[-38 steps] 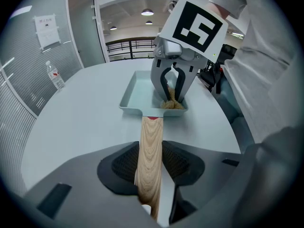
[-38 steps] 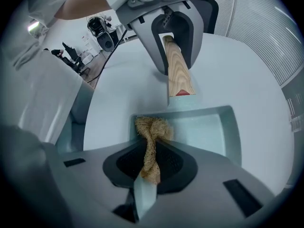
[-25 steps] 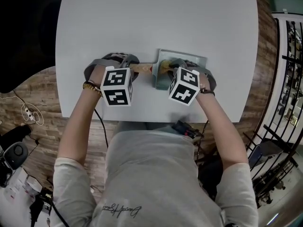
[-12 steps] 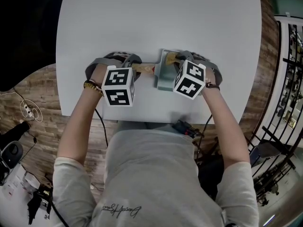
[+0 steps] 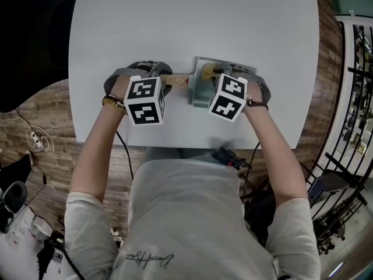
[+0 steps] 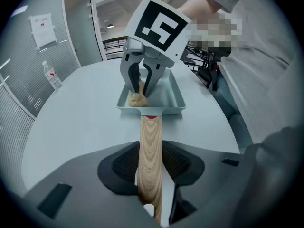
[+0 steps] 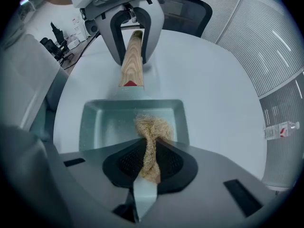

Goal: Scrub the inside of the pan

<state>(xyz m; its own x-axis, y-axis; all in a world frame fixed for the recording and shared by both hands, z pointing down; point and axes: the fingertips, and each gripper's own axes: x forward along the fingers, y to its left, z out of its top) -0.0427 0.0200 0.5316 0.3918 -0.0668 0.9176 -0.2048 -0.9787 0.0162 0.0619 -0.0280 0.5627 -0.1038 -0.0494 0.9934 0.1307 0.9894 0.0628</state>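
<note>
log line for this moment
left hand-held gripper: shut on wooden handle | right hand-held gripper: shut on scrubber, inside pan | pan: on table

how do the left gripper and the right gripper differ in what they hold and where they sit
The left gripper is shut on the wooden handle of the pan; the right gripper is shut on a tan fibre scrubber. The left gripper sits beside the pan, over the table; the right gripper stands over the pan's inside. Both are shut on something.
</note>
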